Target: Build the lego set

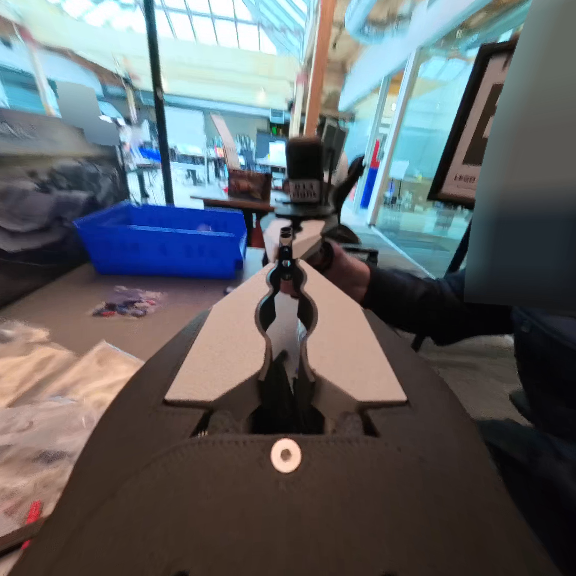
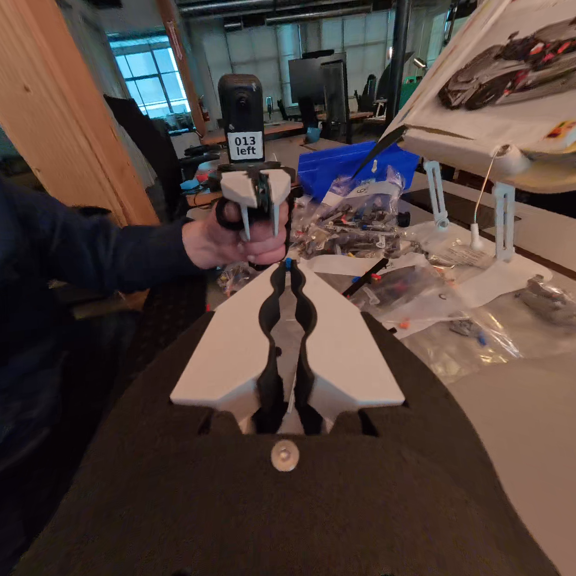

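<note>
In the left wrist view, the left gripper (image 1: 285, 265) has its jaws closed on a thin black lego piece (image 1: 285, 249) – held up above the tabletop (image 1: 78, 296). In the right wrist view, the right gripper (image 2: 288, 265) pinches a small blue piece (image 2: 288, 262), near the parts bags (image 2: 352, 215).

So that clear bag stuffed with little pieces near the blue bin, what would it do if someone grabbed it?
The clear bag would probably sag and change shape, since its film looks thin and crinkled. The loose pieces inside would likely shift toward the low end. It looks well filled, so perhaps fairly heavy for a bag. The shiny plastic may slip between smooth fingers.
</note>
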### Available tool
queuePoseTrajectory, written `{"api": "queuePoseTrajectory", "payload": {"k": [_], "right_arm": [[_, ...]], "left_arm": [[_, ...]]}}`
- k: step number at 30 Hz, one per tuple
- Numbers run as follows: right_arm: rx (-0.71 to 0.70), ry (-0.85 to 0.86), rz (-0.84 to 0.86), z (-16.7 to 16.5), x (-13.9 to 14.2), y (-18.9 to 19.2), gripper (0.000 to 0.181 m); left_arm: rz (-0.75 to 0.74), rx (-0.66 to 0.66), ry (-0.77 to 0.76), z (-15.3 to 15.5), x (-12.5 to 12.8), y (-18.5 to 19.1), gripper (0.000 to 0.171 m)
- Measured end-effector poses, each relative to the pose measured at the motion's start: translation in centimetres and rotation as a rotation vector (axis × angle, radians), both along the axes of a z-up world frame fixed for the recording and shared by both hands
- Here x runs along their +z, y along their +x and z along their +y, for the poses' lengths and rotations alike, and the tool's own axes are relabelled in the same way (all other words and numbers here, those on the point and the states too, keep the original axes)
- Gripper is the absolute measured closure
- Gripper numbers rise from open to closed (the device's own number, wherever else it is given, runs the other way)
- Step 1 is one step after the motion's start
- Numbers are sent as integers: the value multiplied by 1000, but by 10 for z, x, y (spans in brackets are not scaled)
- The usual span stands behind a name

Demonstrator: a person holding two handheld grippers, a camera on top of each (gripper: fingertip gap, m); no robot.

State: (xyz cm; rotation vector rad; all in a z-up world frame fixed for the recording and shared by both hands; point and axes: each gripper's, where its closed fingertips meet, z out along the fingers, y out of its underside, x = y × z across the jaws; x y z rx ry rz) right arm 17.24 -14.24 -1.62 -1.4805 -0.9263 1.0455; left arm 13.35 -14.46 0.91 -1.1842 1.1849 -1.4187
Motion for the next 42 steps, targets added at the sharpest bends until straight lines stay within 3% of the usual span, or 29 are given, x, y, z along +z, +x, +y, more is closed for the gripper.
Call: {"api": "queuePoseTrajectory", "payload": {"k": [5,12,17,20,25,30,35,39,42], "right_arm": [[22,-50,-51,2,-13,11,180],[178,-254,-392,-17,-93,0,180],[214,-266,-548,-24,-126,-4,170],[158,-253,-576,-14,-130,2,164],[63,-207,-484,4,-108,14,169],[-33,-154,-541,21,-114,23,167],[-158,-148,-398,48,-93,34,158],[-130,-177,-580,49,-131,28,153],[-162,-149,-703,57,-149,29,175]], "left_arm": [[255,11,53,2,-45,11,165],[693,-58,135,-11,-135,19,164],[818,-114,154,-22,-163,20,157],[832,-85,144,-17,-165,19,146],[806,-16,118,-1,-156,15,145],[803,43,98,13,-154,10,145],[861,162,145,35,-160,2,143],[843,208,156,43,-154,1,143],[821,224,160,46,-151,3,143]]}}
